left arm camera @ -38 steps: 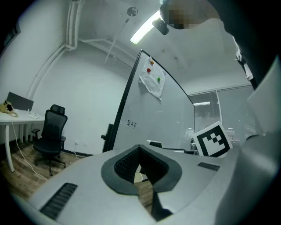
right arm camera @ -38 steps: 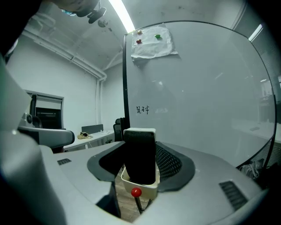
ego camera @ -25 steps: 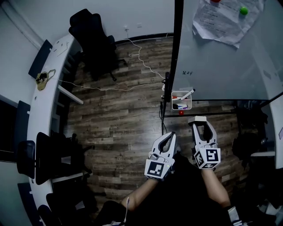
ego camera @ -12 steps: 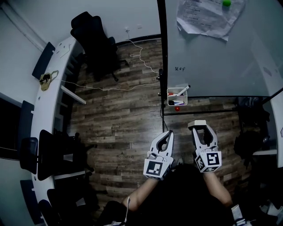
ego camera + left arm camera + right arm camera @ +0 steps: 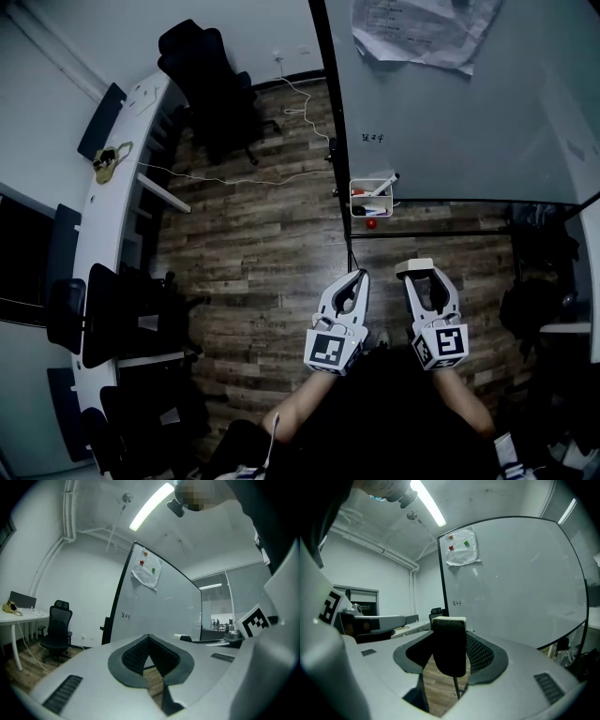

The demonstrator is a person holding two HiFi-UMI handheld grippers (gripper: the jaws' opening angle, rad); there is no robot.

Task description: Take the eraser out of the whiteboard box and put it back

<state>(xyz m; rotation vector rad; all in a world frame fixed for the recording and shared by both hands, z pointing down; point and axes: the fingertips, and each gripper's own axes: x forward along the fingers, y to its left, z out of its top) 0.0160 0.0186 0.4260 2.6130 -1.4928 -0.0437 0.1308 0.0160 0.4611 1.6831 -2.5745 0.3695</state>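
The whiteboard box is a small clear tray with markers in it, hung at the lower left corner of the whiteboard. My right gripper is below the box and apart from it, shut on the eraser. In the right gripper view the eraser stands upright between the jaws, black felt with a white top. My left gripper is beside the right one, shut with nothing in it; its jaws meet at the tips in the left gripper view.
A red magnet sits just under the box. The whiteboard's black frame post runs along its left edge. A black office chair, a curved white desk and cables on the wood floor lie to the left.
The box and whiteboard have slid up and left in the head view, and the gap between the box and both grippers has widened. The eraser stays held in the right gripper.
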